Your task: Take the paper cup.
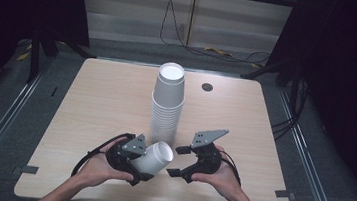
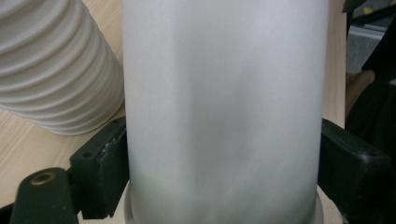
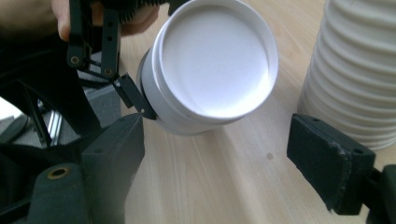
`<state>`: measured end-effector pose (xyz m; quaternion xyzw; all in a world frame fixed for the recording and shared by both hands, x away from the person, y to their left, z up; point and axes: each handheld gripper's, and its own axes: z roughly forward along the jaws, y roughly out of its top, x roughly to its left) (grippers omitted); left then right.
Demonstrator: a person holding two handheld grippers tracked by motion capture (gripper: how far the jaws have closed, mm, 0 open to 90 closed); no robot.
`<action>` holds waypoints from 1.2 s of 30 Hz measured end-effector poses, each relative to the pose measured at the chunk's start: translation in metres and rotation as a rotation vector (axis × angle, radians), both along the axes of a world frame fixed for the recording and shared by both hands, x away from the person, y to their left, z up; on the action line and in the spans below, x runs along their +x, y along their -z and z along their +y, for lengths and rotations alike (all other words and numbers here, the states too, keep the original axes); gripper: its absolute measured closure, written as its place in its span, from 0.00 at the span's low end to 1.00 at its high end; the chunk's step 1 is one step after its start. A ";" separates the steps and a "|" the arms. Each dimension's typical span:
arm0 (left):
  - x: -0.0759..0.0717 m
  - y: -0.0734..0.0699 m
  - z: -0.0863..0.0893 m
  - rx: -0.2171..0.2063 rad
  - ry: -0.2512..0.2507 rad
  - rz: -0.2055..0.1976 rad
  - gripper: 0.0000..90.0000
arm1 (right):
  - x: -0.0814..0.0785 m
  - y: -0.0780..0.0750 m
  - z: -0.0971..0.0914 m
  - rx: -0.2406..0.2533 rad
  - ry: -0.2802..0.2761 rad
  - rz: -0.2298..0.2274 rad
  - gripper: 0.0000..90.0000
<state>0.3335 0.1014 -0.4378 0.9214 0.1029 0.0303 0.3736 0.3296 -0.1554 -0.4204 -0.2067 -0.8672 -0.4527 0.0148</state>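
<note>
The left gripper [image 1: 140,168] has its fingers [image 2: 105,170] clamped on the sides of a white paper cup [image 1: 155,157] lying tilted between them, just beside the stack of paper cups [image 1: 167,102], while the right gripper [image 1: 176,161] hovers with fingers [image 3: 329,158] apart, the cup's mouth ahead of them.

Beside the white ribbed cup stack [image 1: 168,99] on the pale wood-grain table [image 1: 101,102], a plain white cup [image 1: 156,157] sits between black jaws.

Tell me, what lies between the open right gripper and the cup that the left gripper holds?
Only bare table, in the right gripper view.
</note>
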 end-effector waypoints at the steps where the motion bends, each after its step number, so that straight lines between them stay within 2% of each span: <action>1: -0.001 -0.001 0.000 0.010 0.002 -0.007 0.16 | -0.001 0.001 0.001 -0.011 -0.006 0.003 0.21; 3: -0.001 -0.004 0.002 0.031 0.005 -0.018 0.16 | -0.002 0.001 0.003 -0.026 -0.016 0.003 0.21; 5: -0.001 -0.006 0.003 0.028 -0.003 -0.027 0.16 | -0.002 0.002 0.005 -0.037 -0.027 0.008 0.21; 10: 0.000 -0.007 0.000 0.072 0.010 -0.037 0.16 | -0.001 0.004 0.007 -0.067 -0.034 0.018 0.21; 15: 0.001 -0.008 -0.005 0.092 0.036 -0.026 0.16 | 0.001 0.003 0.009 -0.092 -0.045 0.020 0.21; 18: 0.001 -0.008 -0.005 0.127 0.053 -0.029 0.16 | 0.002 0.002 0.012 -0.107 -0.057 0.023 0.20; 23: 0.000 -0.006 -0.007 0.139 0.062 -0.023 0.16 | 0.004 0.004 0.017 -0.136 -0.084 0.028 0.19; 24: 0.001 -0.006 -0.008 0.152 0.070 -0.014 0.16 | 0.004 0.005 0.018 -0.137 -0.091 0.029 0.19; 25: 0.000 -0.005 -0.009 0.145 0.067 -0.019 0.16 | 0.004 0.006 0.019 -0.146 -0.089 0.024 0.19; 29: 0.001 -0.006 -0.012 0.163 0.085 -0.025 0.16 | 0.004 0.008 0.023 -0.174 -0.108 0.018 0.18; 32: 0.001 -0.007 -0.015 0.164 0.093 -0.028 0.16 | 0.002 0.009 0.029 -0.216 -0.133 0.000 0.18; 34: 0.000 -0.005 -0.017 0.189 0.111 -0.042 0.16 | 0.001 0.009 0.032 -0.215 -0.141 0.005 0.18; 35: -0.003 -0.002 -0.019 0.183 0.104 -0.033 0.16 | 0.001 0.008 0.032 -0.221 -0.141 0.011 0.18; 36: -0.003 -0.002 -0.020 0.197 0.114 -0.036 0.16 | 0.002 0.008 0.033 -0.221 -0.144 0.006 0.18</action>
